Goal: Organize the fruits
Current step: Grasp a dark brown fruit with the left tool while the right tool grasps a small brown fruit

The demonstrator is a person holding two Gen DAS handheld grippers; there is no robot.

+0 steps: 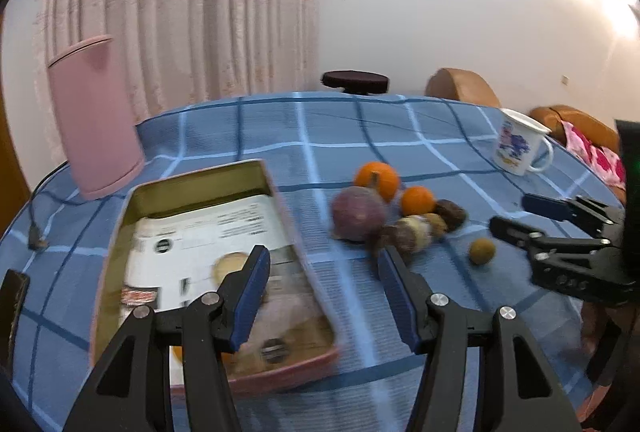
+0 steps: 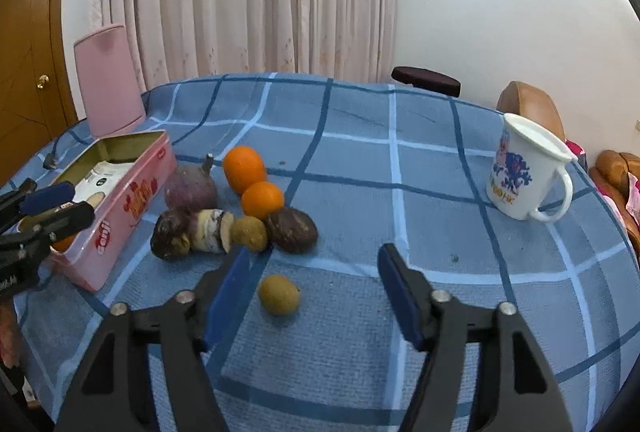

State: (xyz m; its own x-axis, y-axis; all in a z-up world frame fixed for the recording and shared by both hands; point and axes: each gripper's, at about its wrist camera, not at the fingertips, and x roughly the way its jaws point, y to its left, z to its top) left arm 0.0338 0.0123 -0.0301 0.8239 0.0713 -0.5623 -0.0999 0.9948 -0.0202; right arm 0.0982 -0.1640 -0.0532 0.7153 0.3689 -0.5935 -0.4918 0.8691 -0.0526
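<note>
A pink tin box (image 1: 308,264) (image 2: 120,228) lies open on the blue checked tablecloth, with papers and an orange fruit inside. To its right is a fruit cluster: two oranges (image 2: 244,168) (image 2: 262,200), a purple round fruit (image 2: 191,190) (image 1: 358,214), dark brown fruits (image 2: 291,230) and a small brown one (image 2: 249,233). A single small brown fruit (image 2: 279,294) (image 1: 482,251) lies apart. My left gripper (image 1: 320,268) is open and empty over the box's right rim. My right gripper (image 2: 314,268) is open and empty, just above the single fruit.
A white enamel mug (image 2: 524,172) (image 1: 520,148) stands at the right of the table. A tall pink container (image 2: 110,80) (image 1: 96,116) stands at the back left. A cable (image 1: 38,232) lies near the left edge. Chairs and a stool stand beyond the table.
</note>
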